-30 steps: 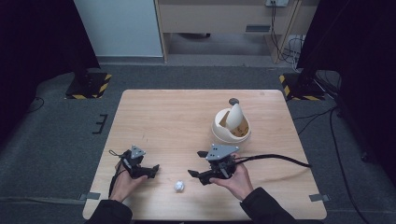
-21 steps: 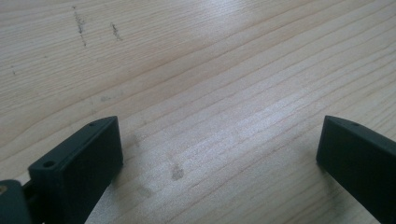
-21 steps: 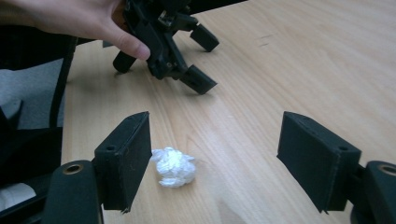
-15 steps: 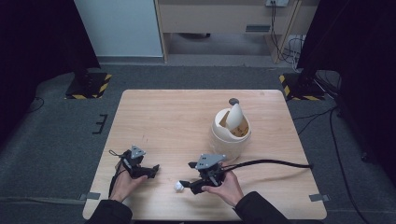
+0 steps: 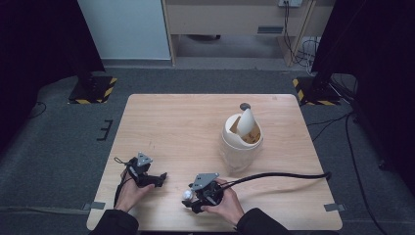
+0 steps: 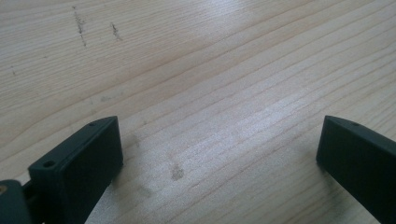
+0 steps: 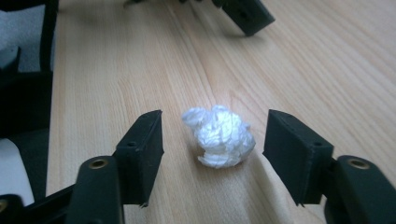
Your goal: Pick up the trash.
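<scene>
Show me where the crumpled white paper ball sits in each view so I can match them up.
High view: paper ball near the table's front edge, at the right claw.
Left gripper view: not in it.
Right gripper view: centre, lying between the closing jaws, not yet pinched.
Shared landmark: the left claw, top of the right gripper view.

crumpled white paper wad [image 7: 220, 135], matt pale wooden table [image 5: 176, 122]

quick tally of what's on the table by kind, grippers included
crumpled white paper ball: 1
white bin with a swing lid: 1
hand-held grippers: 2, the left gripper and the right gripper
total: 4
The paper ball lies on the table between the right gripper's fingers, which have just been closing but are not yet touching it.
</scene>
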